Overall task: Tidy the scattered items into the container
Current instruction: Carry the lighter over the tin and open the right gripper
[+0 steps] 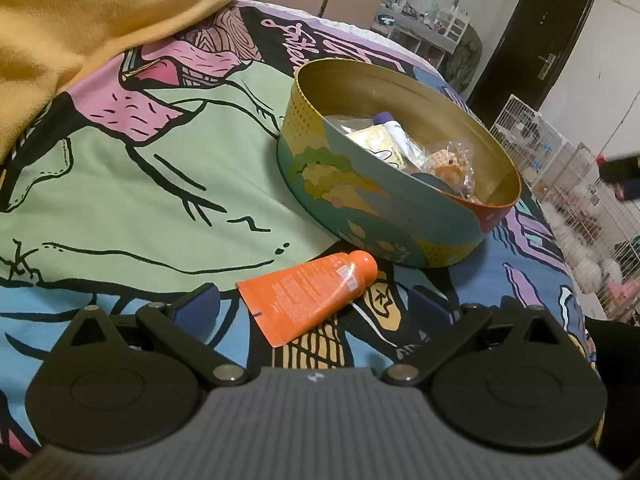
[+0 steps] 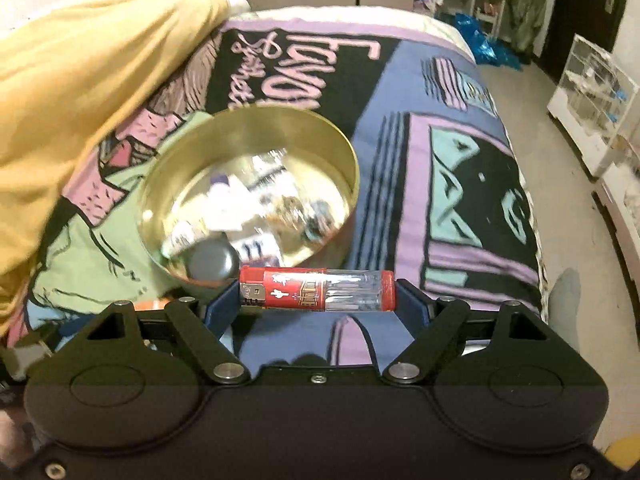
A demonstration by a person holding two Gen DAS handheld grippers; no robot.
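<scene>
The lighter (image 2: 317, 290), red-capped with a clear body, lies crosswise between the pads of our right claw (image 2: 318, 300), pinched end to end and lifted clear of the bed (image 2: 400, 92), with the round tin (image 2: 248, 196) just beyond it at about 11 o'clock in the right wrist view. To finish this step well we judge that we should carry the lighter over the tin's rim before letting go, keep it level so it does not slip from its ends, and lower it toward a free patch of the gold floor rather than dropping it onto the packets (image 1: 448, 160) and the small purple-capped tube (image 1: 390, 126) already inside. Our left claw (image 1: 316, 308) hangs spread and empty above the orange tube (image 1: 312, 296), which lies on the bed at 6 o'clock from the tin, nearly touching its wall; that looks like the next item. The tube carries fine white print too small to read. The bedcover shows large pink lettering, upside down to us, which we cannot make out with confidence. The lighter's red sleeve bears a small white figure and a gold pattern, but no legible words.
</scene>
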